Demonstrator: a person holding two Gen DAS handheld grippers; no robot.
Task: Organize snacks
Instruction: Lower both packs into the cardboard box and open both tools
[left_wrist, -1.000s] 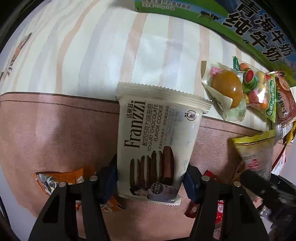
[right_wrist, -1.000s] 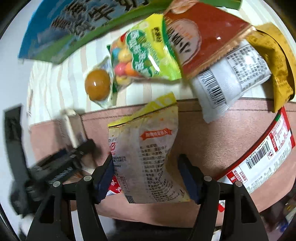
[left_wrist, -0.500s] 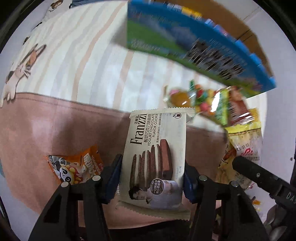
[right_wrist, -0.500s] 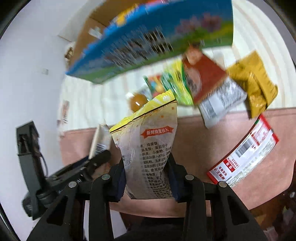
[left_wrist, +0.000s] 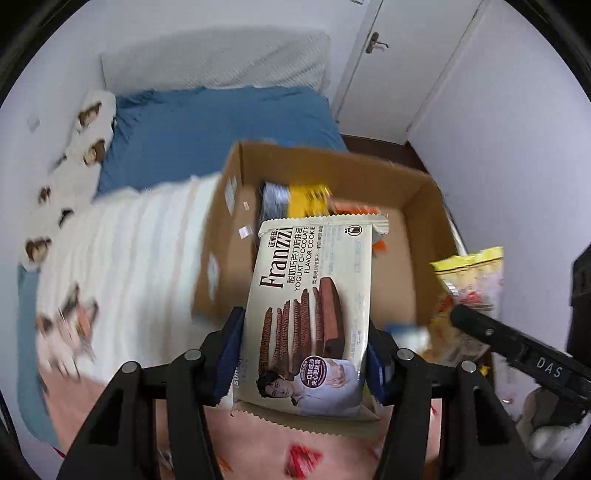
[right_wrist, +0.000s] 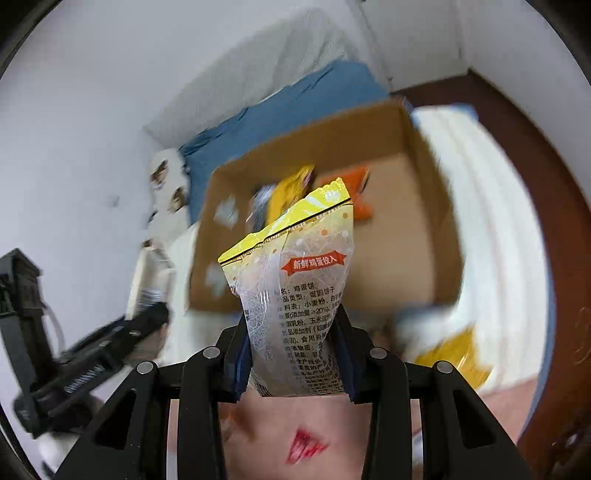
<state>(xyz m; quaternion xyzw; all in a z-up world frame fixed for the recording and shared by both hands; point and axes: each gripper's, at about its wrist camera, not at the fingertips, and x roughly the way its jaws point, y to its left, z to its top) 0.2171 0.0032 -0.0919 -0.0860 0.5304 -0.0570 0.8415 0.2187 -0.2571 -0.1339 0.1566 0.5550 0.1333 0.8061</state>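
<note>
My left gripper (left_wrist: 303, 354) has its jaws closed on the two long edges of a cream-coloured foil pack of Franzzi yogurt chocolate cookies (left_wrist: 314, 310), held upright with the printed face toward the camera and its crimped top edge highest. My right gripper (right_wrist: 291, 358) has its jaws pressed narrow around the lower part of a clear-and-yellow plastic bag of egg biscuits (right_wrist: 299, 288), which stands upright with its yellow sealed top pointing away from me.

Both packs hang above the near edge of an open brown cardboard box (left_wrist: 417, 206), which sits on a bed with a white striped cover (left_wrist: 140, 251). Inside the box, toward its far left corner, lie a yellow-and-grey snack packet (left_wrist: 295, 195) and an orange snack packet (right_wrist: 354, 184) beside it; both are blurred and I cannot read them. The rest of the box floor that shows is bare cardboard.

Beyond the box a blue sheet (left_wrist: 207, 122) runs up to a white pillow (left_wrist: 221, 59) against the wall. In the left wrist view the egg biscuit bag shows at the right edge, next to the black arm of my other tool. Below my jaws is a pink fabric (right_wrist: 295, 424) with a red mark on it. A yellow wrapper (right_wrist: 454, 354) lies blurred on the bed near the box's front right corner.
</note>
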